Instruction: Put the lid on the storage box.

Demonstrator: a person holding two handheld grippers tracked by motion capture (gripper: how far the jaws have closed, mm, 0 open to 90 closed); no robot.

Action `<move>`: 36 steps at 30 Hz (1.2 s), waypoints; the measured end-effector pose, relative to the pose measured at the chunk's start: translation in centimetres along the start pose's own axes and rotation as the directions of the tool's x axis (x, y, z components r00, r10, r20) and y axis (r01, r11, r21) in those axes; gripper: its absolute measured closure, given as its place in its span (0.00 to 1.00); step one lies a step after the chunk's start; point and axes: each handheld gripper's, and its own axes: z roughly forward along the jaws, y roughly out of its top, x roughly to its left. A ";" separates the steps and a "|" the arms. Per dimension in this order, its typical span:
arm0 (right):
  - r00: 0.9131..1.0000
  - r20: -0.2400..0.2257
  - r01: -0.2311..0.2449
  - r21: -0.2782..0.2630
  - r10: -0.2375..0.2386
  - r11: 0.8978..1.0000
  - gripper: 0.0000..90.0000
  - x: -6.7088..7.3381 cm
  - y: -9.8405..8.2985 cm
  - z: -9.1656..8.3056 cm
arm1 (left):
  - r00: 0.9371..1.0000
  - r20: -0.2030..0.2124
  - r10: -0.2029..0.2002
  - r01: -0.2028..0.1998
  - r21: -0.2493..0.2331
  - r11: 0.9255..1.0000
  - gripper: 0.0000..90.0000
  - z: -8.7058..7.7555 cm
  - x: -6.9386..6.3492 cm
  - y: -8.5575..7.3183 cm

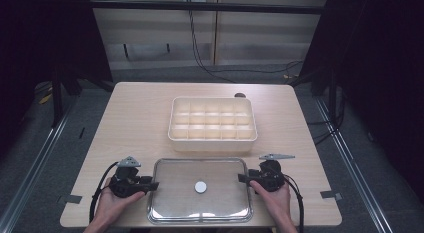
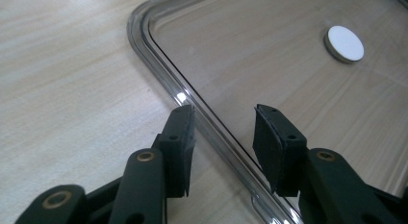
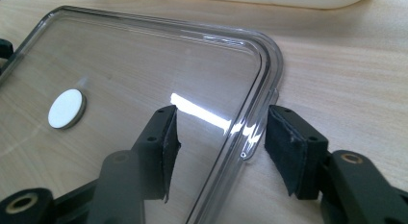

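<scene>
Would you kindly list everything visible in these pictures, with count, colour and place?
clear lid: one, transparent, flat on the table's near edge between the two grippers
white disc: one, white, at the lid's centre
divided box: one, cream, many compartments, beyond the lid at mid-table
table: one, light wood
cables: several, black, on the floor beyond the table
left gripper: one, black, jaws astride the lid's left rim, pads not touching it
right gripper: one, black, jaws astride the lid's right rim, pads apart from it
hands: two, holding the grippers
</scene>
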 end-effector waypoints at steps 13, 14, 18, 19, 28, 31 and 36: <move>0.983 -0.079 -0.168 -0.045 0.164 0.985 0.54 -1.0 -0.6 -0.2 | 1.000 -0.019 0.022 -0.021 0.013 1.000 0.73 0.1 0.1 0.1; 0.978 -0.097 -0.191 -0.048 0.186 0.980 0.55 -1.2 -0.7 -0.2 | 1.000 -0.019 0.022 -0.022 0.012 1.000 0.73 0.1 0.1 0.1; 0.961 -0.137 -0.247 -0.048 0.239 0.968 0.56 -1.7 -1.0 -0.3 | 1.000 -0.025 0.013 -0.013 0.005 1.000 0.73 0.2 -0.1 0.1; 0.957 -0.144 -0.259 -0.043 0.250 0.965 0.56 -1.7 -1.0 -0.4 | 1.000 -0.024 0.015 -0.015 0.006 1.000 0.73 0.1 0.0 0.1; 0.944 -0.191 -0.277 -0.023 0.267 0.961 0.58 -2.1 -1.3 -0.6 | 0.999 -0.031 0.020 -0.020 0.008 1.000 0.73 0.1 0.1 0.1; 0.923 -0.243 -0.310 -0.011 0.298 0.951 0.64 -2.4 -1.5 -0.5 | 0.999 -0.028 0.021 -0.021 0.006 1.000 0.73 0.1 0.0 0.1; 0.938 -0.260 -0.252 -0.055 0.230 0.966 0.65 -1.4 -0.6 -0.7 | 1.000 -0.015 0.013 -0.013 0.004 1.000 0.73 0.2 0.0 0.1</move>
